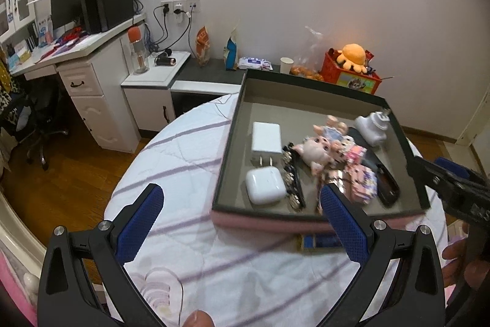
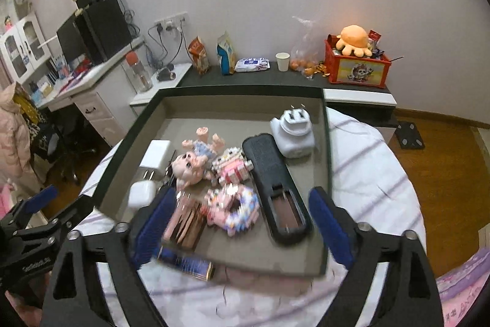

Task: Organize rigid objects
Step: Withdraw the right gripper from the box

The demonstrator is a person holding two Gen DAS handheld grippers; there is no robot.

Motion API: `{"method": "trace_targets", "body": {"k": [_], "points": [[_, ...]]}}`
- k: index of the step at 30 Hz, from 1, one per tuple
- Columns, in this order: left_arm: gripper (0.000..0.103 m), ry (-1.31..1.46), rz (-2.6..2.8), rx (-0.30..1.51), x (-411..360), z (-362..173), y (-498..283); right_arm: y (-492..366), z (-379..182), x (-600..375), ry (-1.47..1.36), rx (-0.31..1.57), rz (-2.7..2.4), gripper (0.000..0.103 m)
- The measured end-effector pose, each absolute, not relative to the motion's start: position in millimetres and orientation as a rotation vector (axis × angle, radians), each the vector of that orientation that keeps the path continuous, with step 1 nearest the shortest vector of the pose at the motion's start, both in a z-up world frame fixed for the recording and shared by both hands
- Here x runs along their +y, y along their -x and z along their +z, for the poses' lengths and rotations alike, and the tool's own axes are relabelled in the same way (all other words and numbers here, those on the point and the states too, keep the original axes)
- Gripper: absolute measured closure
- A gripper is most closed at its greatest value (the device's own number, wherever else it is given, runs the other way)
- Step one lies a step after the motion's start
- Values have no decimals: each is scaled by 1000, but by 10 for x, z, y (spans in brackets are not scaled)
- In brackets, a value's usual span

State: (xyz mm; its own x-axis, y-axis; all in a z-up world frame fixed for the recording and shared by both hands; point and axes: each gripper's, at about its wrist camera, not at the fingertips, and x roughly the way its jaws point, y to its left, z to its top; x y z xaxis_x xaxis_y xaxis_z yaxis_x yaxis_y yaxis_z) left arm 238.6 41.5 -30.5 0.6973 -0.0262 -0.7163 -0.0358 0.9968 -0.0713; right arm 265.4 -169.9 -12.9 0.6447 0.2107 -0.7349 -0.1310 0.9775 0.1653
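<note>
My right claw [image 2: 239,222] stands wide apart with nothing pressed between its blue, dimpled pads; it hovers over the near edge of the shallow tray [image 2: 242,91]. My left claw [image 1: 242,222] is spread just as wide and holds nothing, hanging over the striped quilt [image 1: 183,143] beside the tray's near left corner.

The tray is a dark-rimmed rectangular box with a flat grey-brown cardboard floor, resting on the quilt. Inside it, the black remote [image 2: 275,183] lies face down, its long axis running from the far middle toward me, its open battery bay at the near end. Beyond its far end a white rounded plug adapter [image 2: 292,134] lies with its two metal prongs pointing away toward the wall. On the left a white flat charger [image 2: 156,157] points its prongs toward me, at a smooth white earbud case [image 2: 141,193]. Between them lie a glossy pink pig figurine [image 2: 191,163], a knobbly pink brick-built toy [image 2: 232,164] and a brick-built ring [image 2: 234,210], blurred. A dark blue flat pack [image 2: 185,262] lies on the quilt just outside the near rim.
</note>
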Motion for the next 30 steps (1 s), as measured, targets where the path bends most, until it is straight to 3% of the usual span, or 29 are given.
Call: {"method": "trace_targets", "body": {"k": [15, 30], "points": [[0, 23, -52, 876, 79, -471, -1692, -1468, -612, -2295, -286, 942, 126, 0], [0, 5, -94, 863, -39, -372, -1357, -1259, -359, -2139, -242, 876, 154, 0]]}}
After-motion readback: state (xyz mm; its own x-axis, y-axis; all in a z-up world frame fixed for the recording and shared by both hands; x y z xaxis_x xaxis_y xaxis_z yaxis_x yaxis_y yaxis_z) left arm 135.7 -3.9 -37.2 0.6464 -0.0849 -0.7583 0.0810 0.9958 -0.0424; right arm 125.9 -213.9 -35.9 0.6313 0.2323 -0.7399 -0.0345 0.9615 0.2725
